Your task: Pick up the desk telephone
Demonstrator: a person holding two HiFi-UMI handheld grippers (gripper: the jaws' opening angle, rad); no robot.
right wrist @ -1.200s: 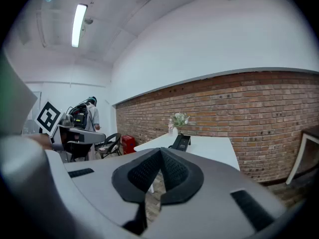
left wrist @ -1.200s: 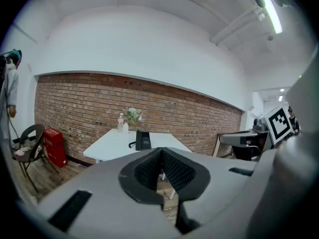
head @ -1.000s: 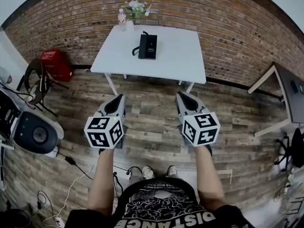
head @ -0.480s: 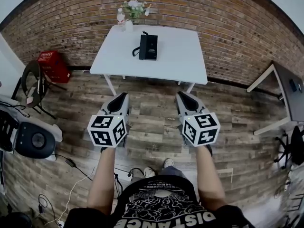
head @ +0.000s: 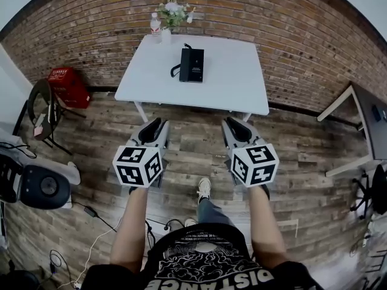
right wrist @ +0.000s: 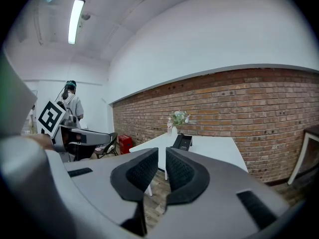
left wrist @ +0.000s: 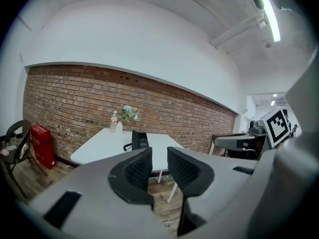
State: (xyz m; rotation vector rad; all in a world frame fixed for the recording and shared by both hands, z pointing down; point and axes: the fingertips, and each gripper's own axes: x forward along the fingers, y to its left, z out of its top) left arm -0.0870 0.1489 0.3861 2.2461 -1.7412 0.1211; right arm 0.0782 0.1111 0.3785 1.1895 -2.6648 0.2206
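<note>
The black desk telephone [head: 192, 64] lies on the white table [head: 230, 83] against the brick wall, its cord curling off its left side. My left gripper [head: 154, 125] and right gripper [head: 233, 125] are held side by side over the wooden floor, well short of the table, both aimed at it. In the left gripper view the jaws of the left gripper [left wrist: 159, 158] are opening with nothing between them, and the telephone [left wrist: 140, 140] shows beyond. In the right gripper view the right gripper [right wrist: 162, 161] is opening by a narrow gap, empty, with the telephone [right wrist: 183, 142] far ahead.
A vase of flowers [head: 172, 11] and a water bottle [head: 155, 23] stand at the table's back left corner. A red crate [head: 69, 83] and a chair [head: 42, 110] are at the left wall. Another desk [head: 366, 119] stands at the right. Cables lie on the floor behind me.
The person has stepped forward, one foot now showing ahead. The table and telephone sit lower and nearer in the head view. Both grippers moved toward the table.
</note>
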